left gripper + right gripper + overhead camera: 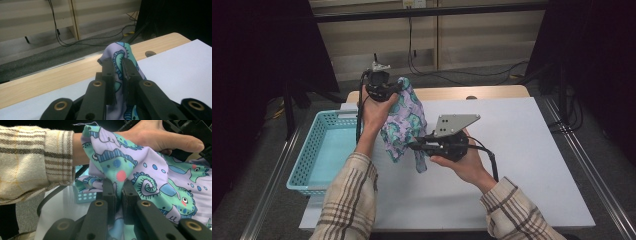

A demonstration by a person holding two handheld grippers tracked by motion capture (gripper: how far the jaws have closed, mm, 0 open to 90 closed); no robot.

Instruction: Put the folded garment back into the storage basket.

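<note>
Left gripper (399, 86) & right gripper (413, 145), both clamped on patterned cloth (407, 122)

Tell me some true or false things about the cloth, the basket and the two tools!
1. Both tools are pinching the cloth. True: the left tool and the right tool are each shut on a fold of it.
2. The cloth lies flat on the table. False: it hangs in the air between the tools, above the white board.
3. The basket is red. False: it is light blue.
4. The basket sits at the left edge of the board. True.
5. The cloth is plain white. False: it is lilac with green and blue seahorse-like creatures.
</note>
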